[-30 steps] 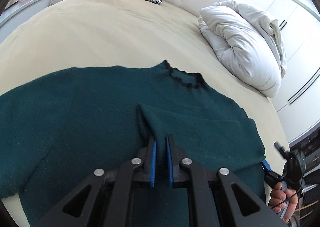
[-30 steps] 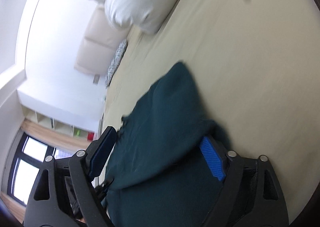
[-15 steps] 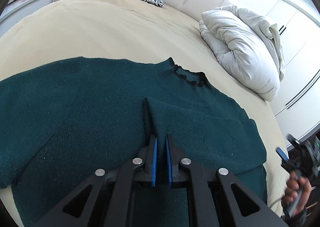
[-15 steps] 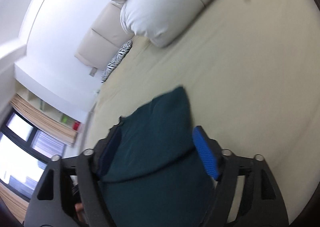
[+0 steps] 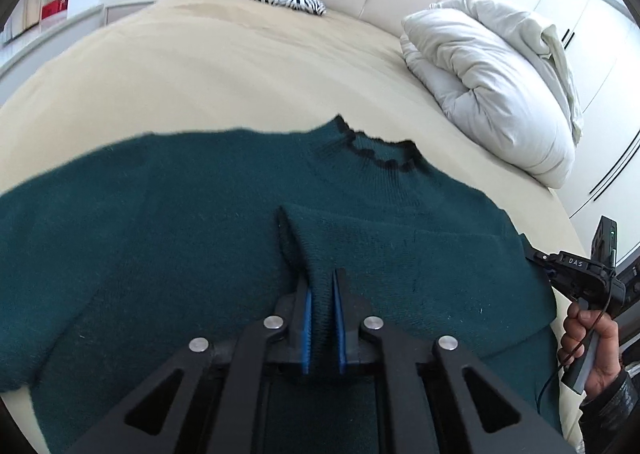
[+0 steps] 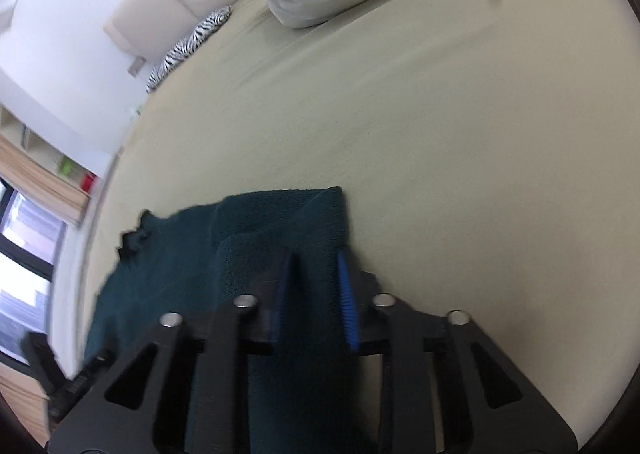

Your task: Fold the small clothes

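Sleeve-fold step on the green sweater, both grippers clamped on knit

Left wrist view: the dark green sweater [image 5: 168, 238] is spread across the near edge of the bed [image 5: 240, 65], collar toward the headboard; a folded-in sleeve end is pinched by the nearly closed left gripper [image 5: 320, 318]. Right wrist view: the right gripper [image 6: 316, 294] has just been closing, and a fold at the sweater's right side is now gripped between its pads. Probably the side panel gets carried inward next, so both pinches need lifting together to keep it flat.
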A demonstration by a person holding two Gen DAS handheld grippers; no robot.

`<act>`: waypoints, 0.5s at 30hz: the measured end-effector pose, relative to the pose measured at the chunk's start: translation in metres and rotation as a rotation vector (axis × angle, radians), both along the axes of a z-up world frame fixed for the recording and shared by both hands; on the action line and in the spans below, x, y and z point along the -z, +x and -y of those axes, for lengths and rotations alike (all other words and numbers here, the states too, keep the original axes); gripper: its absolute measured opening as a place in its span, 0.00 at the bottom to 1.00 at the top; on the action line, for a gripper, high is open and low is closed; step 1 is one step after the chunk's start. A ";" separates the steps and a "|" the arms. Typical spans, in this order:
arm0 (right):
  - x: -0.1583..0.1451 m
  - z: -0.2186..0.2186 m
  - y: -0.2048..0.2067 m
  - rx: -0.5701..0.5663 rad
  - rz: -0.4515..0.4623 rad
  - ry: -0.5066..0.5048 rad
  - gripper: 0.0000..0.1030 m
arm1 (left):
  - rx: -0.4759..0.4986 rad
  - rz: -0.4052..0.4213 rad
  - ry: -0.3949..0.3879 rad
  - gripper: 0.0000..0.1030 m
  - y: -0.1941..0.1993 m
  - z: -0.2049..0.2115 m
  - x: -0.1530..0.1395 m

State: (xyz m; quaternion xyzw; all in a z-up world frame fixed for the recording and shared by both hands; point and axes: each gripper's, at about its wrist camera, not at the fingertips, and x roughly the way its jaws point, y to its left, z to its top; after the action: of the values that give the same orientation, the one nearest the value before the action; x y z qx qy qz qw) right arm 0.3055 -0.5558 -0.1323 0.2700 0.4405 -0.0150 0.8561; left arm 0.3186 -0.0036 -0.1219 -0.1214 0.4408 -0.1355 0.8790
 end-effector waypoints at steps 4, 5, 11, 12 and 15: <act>-0.007 0.009 -0.014 0.058 0.060 -0.003 0.06 | -0.028 0.034 -0.003 0.09 -0.004 -0.007 -0.004; -0.008 0.007 -0.017 0.063 0.066 -0.012 0.06 | -0.034 0.033 -0.006 0.09 -0.003 -0.009 -0.003; 0.015 0.003 -0.011 0.071 0.042 -0.011 0.06 | -0.032 0.020 -0.001 0.09 -0.009 -0.010 0.007; 0.014 0.003 -0.011 0.062 0.039 -0.016 0.06 | -0.030 0.020 -0.006 0.09 -0.011 -0.010 0.007; 0.008 0.009 -0.019 0.060 0.033 -0.004 0.06 | -0.034 0.011 -0.036 0.09 -0.014 -0.015 0.007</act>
State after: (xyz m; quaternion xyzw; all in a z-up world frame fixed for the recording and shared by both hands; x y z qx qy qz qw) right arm 0.2869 -0.5650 -0.1408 0.2817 0.4180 -0.0372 0.8628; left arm 0.3046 0.0112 -0.1292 -0.1439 0.4313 -0.1292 0.8812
